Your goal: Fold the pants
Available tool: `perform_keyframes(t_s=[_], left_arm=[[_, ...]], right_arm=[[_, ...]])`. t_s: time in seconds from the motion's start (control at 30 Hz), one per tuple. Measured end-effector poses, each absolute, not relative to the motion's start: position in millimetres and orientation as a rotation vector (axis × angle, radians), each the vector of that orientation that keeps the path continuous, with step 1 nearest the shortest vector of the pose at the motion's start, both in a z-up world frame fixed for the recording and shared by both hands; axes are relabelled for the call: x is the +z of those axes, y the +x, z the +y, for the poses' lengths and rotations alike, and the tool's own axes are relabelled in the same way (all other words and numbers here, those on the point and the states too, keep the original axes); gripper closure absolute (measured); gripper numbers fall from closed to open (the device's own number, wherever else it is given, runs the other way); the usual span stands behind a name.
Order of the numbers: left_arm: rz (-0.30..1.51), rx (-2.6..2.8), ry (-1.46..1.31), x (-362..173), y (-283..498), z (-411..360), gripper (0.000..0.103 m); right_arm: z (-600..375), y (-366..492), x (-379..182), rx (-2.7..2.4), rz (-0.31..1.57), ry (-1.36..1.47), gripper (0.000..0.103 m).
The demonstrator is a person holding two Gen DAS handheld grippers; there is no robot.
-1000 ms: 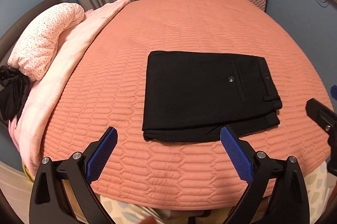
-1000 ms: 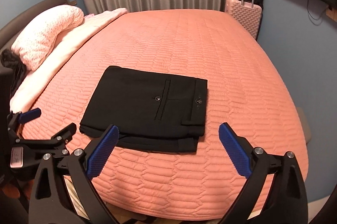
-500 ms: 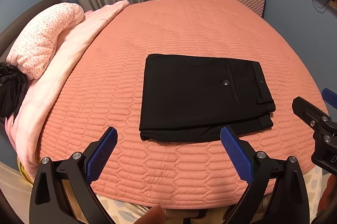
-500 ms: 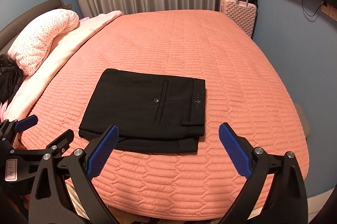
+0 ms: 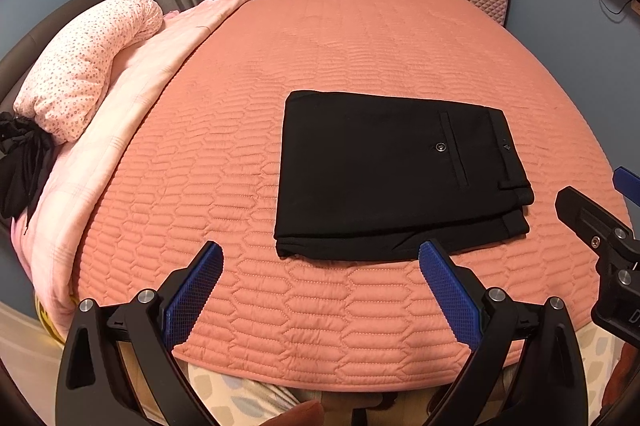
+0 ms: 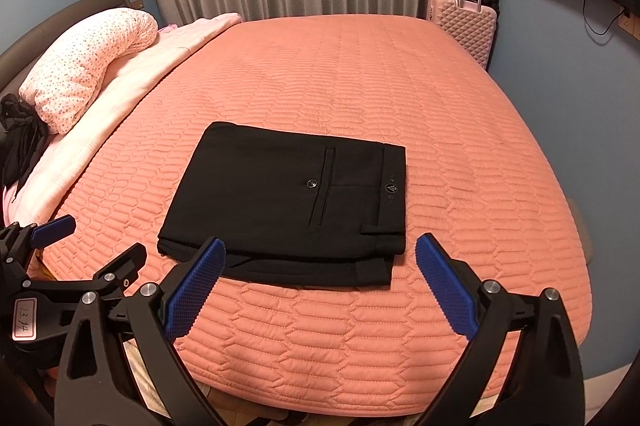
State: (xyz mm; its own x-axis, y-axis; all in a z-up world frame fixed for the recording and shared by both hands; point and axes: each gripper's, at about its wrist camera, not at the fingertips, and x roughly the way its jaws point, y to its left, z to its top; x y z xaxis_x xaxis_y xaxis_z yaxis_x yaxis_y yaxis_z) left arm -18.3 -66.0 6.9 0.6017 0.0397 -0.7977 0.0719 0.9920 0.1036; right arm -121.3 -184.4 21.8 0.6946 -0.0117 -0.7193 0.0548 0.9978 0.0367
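Note:
Black pants lie folded into a flat rectangle on the salmon quilted bed, back pocket and waistband facing up at the right end. In the right wrist view the same pants sit just beyond my fingers. My left gripper hovers open over the bed's near edge, short of the pants and holding nothing. My right gripper is also open and empty, just off the near edge of the pants. Each gripper shows in the other's view: the right gripper's fingers at the right border, the left gripper's fingers at the left.
A dotted pink pillow and a pale pink blanket lie along the bed's left side, with a black garment beside them. A pink suitcase and a black one stand by the grey curtain. A blue wall lies to the right.
Both grippers have drawn back and up from the pants, which now look smaller and farther off. The pants have not moved. Both grippers stay open.

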Motion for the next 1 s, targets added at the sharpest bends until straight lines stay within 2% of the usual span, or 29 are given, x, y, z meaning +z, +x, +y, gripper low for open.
perform_keyframes(t_s=[1.0], left_arm=[[0.942,-0.026,0.129,8,-22,-68,0.005]], right_arm=[[-187,-126,21,-0.056,0.779,0.079,0.008]])
